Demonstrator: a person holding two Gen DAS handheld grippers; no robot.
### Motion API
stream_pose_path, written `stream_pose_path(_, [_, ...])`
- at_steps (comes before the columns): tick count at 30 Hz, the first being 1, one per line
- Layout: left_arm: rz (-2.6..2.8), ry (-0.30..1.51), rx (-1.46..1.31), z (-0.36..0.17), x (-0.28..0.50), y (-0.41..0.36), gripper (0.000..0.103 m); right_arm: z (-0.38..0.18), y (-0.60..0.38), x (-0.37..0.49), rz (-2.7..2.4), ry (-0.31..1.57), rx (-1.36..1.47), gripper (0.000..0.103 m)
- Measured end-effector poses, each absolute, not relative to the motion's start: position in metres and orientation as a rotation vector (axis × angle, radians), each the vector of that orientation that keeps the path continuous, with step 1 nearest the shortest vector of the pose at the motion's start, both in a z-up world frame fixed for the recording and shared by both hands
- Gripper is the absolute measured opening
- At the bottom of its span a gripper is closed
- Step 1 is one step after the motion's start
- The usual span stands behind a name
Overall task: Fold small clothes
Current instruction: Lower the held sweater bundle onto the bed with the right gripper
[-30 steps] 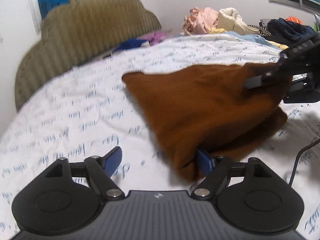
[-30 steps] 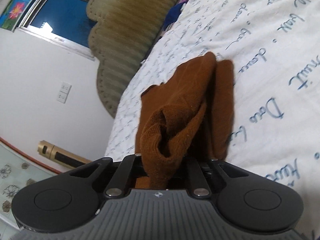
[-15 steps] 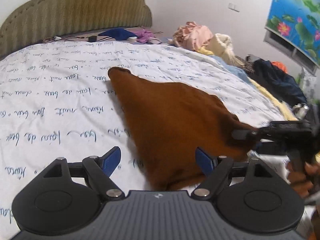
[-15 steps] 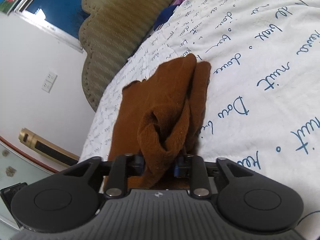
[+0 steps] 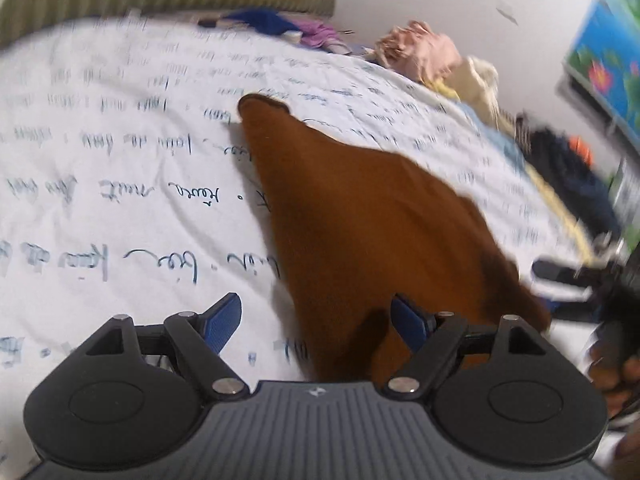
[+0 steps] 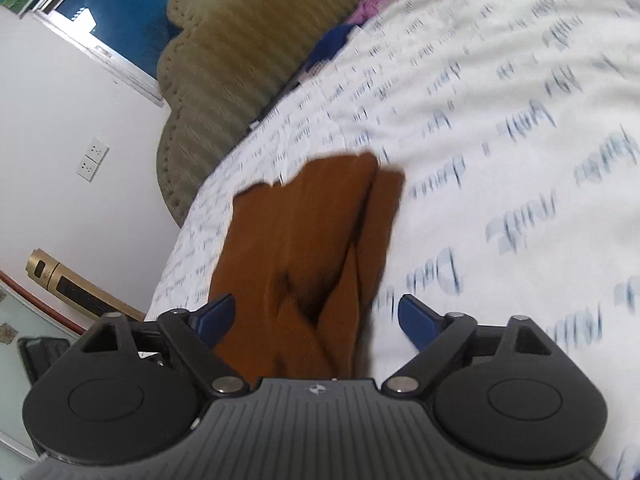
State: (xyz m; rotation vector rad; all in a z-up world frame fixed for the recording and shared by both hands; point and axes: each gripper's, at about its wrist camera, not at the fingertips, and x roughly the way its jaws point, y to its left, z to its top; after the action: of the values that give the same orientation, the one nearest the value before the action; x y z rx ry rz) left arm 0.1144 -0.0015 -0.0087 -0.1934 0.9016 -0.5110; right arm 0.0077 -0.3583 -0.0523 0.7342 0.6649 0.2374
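A rust-brown knit garment point(image 5: 360, 216) lies folded on the white bedsheet point(image 5: 120, 200) with blue handwriting print. My left gripper point(image 5: 316, 320) hovers open over its near edge, the right blue pad above the cloth, nothing pinched. From the right wrist view the same brown garment point(image 6: 304, 248) runs away from me, its near end lying loose between the widening jaws of my right gripper point(image 6: 316, 316), which are opening; the pads stand clear of the cloth. The right gripper's fingers point(image 5: 560, 272) also show at the left view's right edge, beside the garment's corner.
A heap of unfolded clothes, pink point(image 5: 424, 52), cream and dark point(image 5: 568, 168), lies along the bed's far right side. A padded olive headboard point(image 6: 248, 40) backs the bed, with blue and purple items point(image 5: 280, 28) near it. A hand point(image 5: 616, 364) holds the right gripper.
The right gripper went from shut on the garment's bunched end to wide open, and the cloth dropped flat. The left gripper swung left and rolled, staying open.
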Motion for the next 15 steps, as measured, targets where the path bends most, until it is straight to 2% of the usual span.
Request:
stream_pose_path(3, [-0.515,0.980,-0.310,-0.021,0.153,0.004,0.082,-0.061,-0.369,0.037,0.229,0.703,0.770,0.084])
stream_pose_path(9, [-0.572,1.044,-0.505,-0.038,0.213,0.002,0.082,-0.074,-0.377,0.097,0.342,0.743,0.810,0.074])
stream_pose_path(11, [-0.600,1.045,-0.560,-0.043,0.231,-0.002,0.082,-0.074,-0.370,0.117,0.367,0.776,0.756,0.059])
stream_pose_path(15, [-0.644,1.041,-0.571,-0.051,0.261,-0.020,0.082,-0.079,-0.360,0.150,0.451,0.812,0.753,0.055])
